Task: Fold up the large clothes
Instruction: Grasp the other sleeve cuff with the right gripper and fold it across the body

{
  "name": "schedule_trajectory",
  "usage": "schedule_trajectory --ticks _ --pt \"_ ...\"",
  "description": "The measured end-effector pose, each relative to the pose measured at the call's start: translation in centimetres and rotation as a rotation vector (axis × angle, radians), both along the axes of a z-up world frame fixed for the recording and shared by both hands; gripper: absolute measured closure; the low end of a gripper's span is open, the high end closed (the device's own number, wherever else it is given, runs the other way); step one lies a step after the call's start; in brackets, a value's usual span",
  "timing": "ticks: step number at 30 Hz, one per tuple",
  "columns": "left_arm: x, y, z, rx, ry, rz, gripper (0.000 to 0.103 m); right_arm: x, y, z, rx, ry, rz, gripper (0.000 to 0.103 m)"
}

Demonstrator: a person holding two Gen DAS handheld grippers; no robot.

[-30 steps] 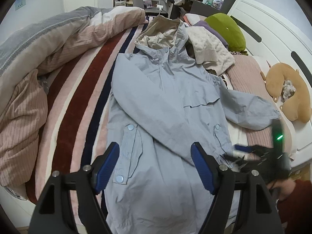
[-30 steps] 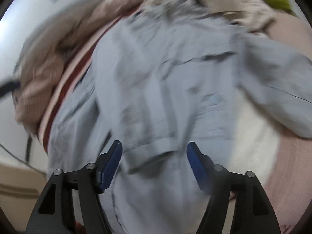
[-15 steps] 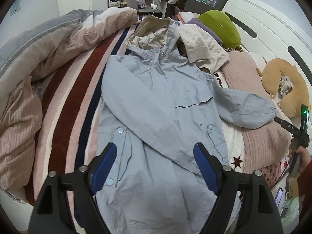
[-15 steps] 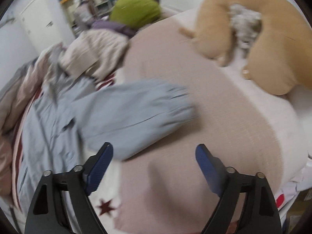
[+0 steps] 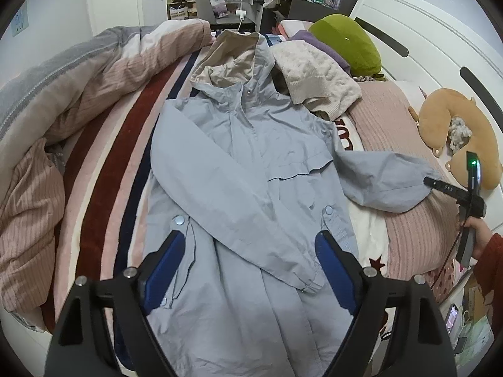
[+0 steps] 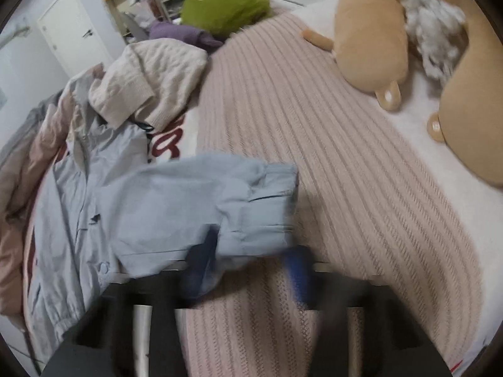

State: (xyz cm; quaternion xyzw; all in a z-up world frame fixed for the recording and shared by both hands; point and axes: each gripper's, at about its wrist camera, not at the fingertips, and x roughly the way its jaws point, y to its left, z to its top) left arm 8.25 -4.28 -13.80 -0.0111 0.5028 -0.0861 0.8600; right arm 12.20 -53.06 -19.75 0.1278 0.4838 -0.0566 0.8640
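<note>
Bed (image 5: 94, 169): one jacket (image 5: 239, 188), perhaps two pillows (image 5: 345, 47).

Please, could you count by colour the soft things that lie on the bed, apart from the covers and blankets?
Light blue: 1, the jacket
Cream: 1, the knitted sweater
Purple: 1, the cloth
Green: 1, the cushion
Tan: 1, the plush neck pillow
Total: 5

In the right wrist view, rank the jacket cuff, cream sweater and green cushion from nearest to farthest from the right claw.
1. Jacket cuff: right at the right claw, slightly left.
2. Cream sweater: farther back, upper left.
3. Green cushion: farthest, at the top, behind the sweater.
</note>
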Motion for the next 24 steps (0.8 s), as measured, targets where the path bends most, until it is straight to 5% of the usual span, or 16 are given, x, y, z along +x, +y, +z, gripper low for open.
schedule_trajectory --ticks 6,14,18,24 --pt "-0.4 0.7 -0.2 0.006 0.005 0.003 0.021 -2.1 1.8 4.8 0.001 -0.113 0.041 0.097" --pt "-1.0 1.8 -0.2 -0.013 0.002 0.013 0.021 -4.3 11.9 11.1 0.024 -0.229 0.327 0.098" --pt "-1.5 2.7 -0.1 -0.026 -0.001 0.024 0.021 -5.0 20.3 11.4 0.093 -0.236 0.528 0.099" --pt "-2.2 5.4 -0.1 -0.026 -0.011 0.071 0.021 -5.7 33.6 7.5 0.145 -0.161 0.776 0.099"
